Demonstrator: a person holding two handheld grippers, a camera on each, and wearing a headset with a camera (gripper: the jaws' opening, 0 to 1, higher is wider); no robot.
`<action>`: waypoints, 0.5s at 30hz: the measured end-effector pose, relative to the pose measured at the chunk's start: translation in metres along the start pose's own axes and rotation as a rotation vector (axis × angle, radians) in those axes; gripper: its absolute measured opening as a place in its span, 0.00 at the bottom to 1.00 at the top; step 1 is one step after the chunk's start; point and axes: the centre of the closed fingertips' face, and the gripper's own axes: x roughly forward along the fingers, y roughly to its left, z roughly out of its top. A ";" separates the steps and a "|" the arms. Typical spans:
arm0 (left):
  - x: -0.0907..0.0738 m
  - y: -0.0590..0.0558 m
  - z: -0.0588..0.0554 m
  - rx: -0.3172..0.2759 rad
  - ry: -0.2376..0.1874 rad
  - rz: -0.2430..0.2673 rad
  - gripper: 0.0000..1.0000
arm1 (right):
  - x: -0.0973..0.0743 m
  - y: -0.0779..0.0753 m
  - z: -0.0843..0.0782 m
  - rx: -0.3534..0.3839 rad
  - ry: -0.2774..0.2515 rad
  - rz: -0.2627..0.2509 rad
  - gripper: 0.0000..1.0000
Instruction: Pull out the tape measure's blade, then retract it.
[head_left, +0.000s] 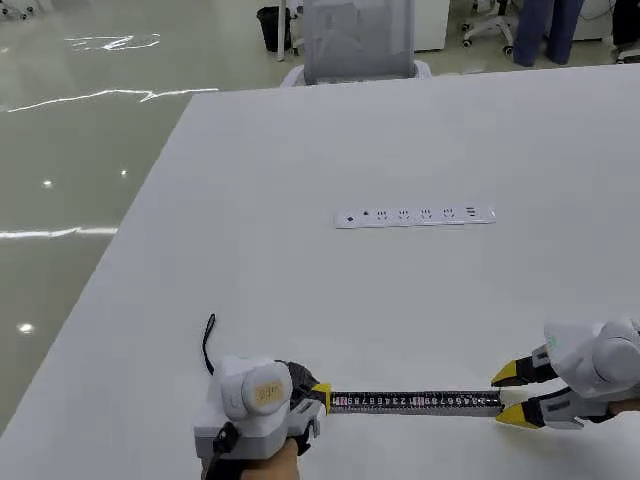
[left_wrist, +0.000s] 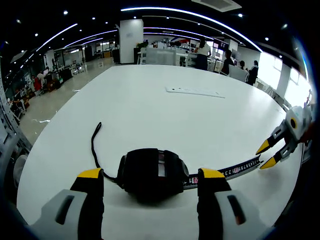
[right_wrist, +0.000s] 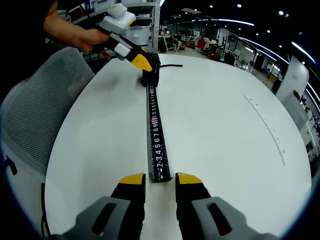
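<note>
Drawing the blade (head_left: 415, 402) out looks largely done, so we judge that the care now belongs to the change-over into retraction. The tape measure (head_left: 300, 386) sits on the counter (head_left: 400, 300) at about 7 o'clock in the head view, its blade lying flat along the surface toward 3 o'clock. The left gripper (left_wrist: 151, 174) straddles the black body. In its own view a sliver of counter shows on either side, so we read its jaws as released rather than pinching. The right gripper (head_left: 512, 396) sits at 4 o'clock with its jaws parted, the blade's end between the yellow tips and no contact that we can make out.

To do this well we would first close the left jaws squarely on the body (a loose body would skid with the pull or the recoil). Then we would take the blade's end lightly, hold it low and in line with the body's mouth, and walk it back toward 9 o'clock slowly instead of letting the spring snap it home. The wrist strap (head_left: 208, 340), trailing toward 11 o'clock from the body, lies off the blade's path, and the power strip (head_left: 415, 216) at 12 o'clock is well apart.
</note>
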 end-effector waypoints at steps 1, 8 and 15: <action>0.000 0.000 0.000 -0.002 0.000 0.002 0.74 | 0.000 0.000 0.000 -0.003 0.001 0.003 0.23; 0.005 -0.001 0.001 -0.017 -0.004 0.018 0.73 | 0.005 0.001 -0.002 -0.026 0.004 0.020 0.17; 0.008 -0.001 0.003 -0.034 -0.014 0.039 0.72 | 0.006 0.001 -0.002 -0.044 -0.003 0.027 0.16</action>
